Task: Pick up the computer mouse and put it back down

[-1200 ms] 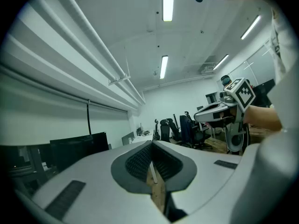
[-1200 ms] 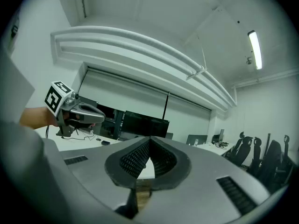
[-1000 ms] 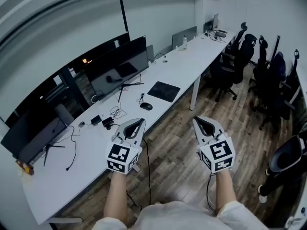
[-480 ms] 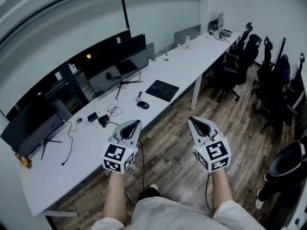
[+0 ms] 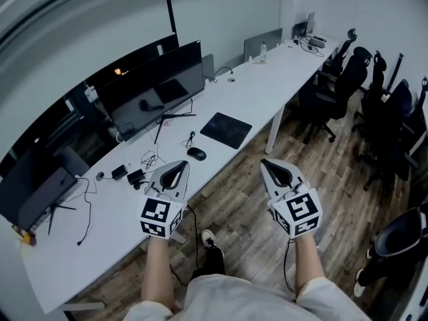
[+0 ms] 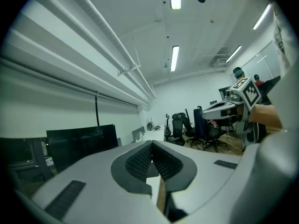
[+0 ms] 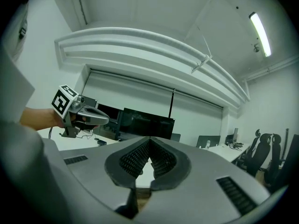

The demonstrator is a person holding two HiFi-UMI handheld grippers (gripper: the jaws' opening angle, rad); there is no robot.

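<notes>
White desk [image 5: 257, 95], long one, ran along the wall with the computer mouse [image 5: 196, 154] sitting on it near the front edge. The mouse was black and lay just off the near-left corner of a dark mouse pad [image 5: 226, 130], not on the pad itself. A loose tangle of cables [image 5: 150, 159] was on its other side, and a big black monitor [image 5: 157, 92] stood behind all that. A second monitor [image 5: 37, 186] was further down on the left.

Neither tool was anywhere on the mouse. The left gripper [image 5: 180, 164] was held level in the air and showed over the desk's near edge in the head view. Its jaws were pressed together with nothing in them, and its own view showed the ribbed pads meeting at the tip. The right gripper [image 5: 265, 163] was the same deal, jaws closed and empty, only it was out over the wood floor [image 5: 244, 209] and well apart from the mouse. Both pointed roughly toward the desk, side by side with a gap between them.

A row of black office chairs [image 5: 334, 79] stood off to the right.
</notes>
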